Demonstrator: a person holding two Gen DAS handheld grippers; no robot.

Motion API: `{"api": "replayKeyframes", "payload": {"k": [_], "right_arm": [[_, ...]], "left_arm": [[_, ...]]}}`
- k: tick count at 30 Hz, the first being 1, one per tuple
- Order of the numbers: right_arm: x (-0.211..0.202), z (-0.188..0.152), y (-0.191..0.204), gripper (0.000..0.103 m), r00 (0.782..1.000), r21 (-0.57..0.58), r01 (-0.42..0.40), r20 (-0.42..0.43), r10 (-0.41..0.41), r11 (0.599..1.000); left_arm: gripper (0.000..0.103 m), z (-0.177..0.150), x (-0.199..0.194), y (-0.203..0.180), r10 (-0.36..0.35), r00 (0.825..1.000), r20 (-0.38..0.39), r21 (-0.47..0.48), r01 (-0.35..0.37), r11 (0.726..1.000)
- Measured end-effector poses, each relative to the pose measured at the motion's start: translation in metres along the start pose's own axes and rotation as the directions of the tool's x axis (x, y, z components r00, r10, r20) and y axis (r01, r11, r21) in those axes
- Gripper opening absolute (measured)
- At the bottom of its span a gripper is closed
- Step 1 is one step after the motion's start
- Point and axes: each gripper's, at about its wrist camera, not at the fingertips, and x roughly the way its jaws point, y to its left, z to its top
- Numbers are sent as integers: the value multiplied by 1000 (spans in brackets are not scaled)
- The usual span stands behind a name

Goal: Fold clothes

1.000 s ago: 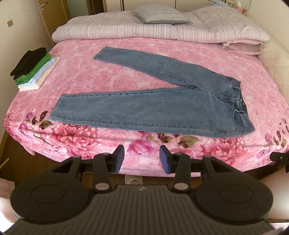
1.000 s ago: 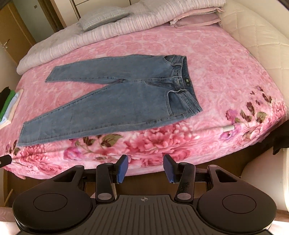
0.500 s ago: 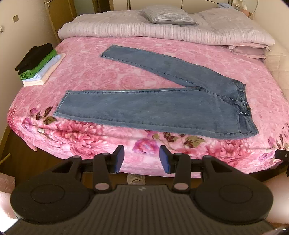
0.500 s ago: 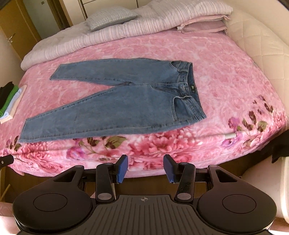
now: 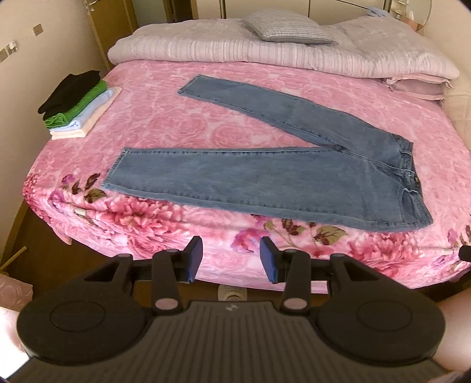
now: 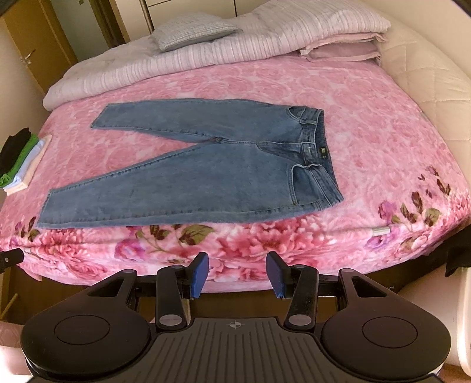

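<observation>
Your left gripper (image 5: 231,255) hangs off the near edge of the bed, its blue-padded jaws spread wide with nothing between them. The blue jeans (image 5: 265,173) lie flat on the pink floral blanket (image 5: 164,123), ahead of and above your fingers, not touching them. The near leg runs along the blanket's front edge with its hem to your left; the far leg angles away toward the striped quilt (image 5: 265,50); the waistband sits at your right.

Your right gripper (image 6: 237,272) is likewise wide apart and empty, held short of the bed's edge. From it, the jeans (image 6: 212,176) lie ahead and slightly left, with the waistband's near corner closest to your fingers, though well apart from them.

A stack of folded clothes (image 5: 76,103) rests at the blanket's far left, clear of the jeans. A grey pillow (image 5: 288,28) sits on the quilt.
</observation>
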Motion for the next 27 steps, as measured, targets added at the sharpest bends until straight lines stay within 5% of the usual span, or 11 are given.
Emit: {"api": "replayKeyframes", "payload": {"k": [13,27], "right_arm": [[7,6,9,47,1000,-32,-30,-7,30,999],[10,11,10,47,999,-46,-40,-13,39,998]], "left_arm": [[38,-3,-2,33,85,996,-13,-44,-85,995],[38,2,-2,28,95,995,-9,-26,-95,995]]}}
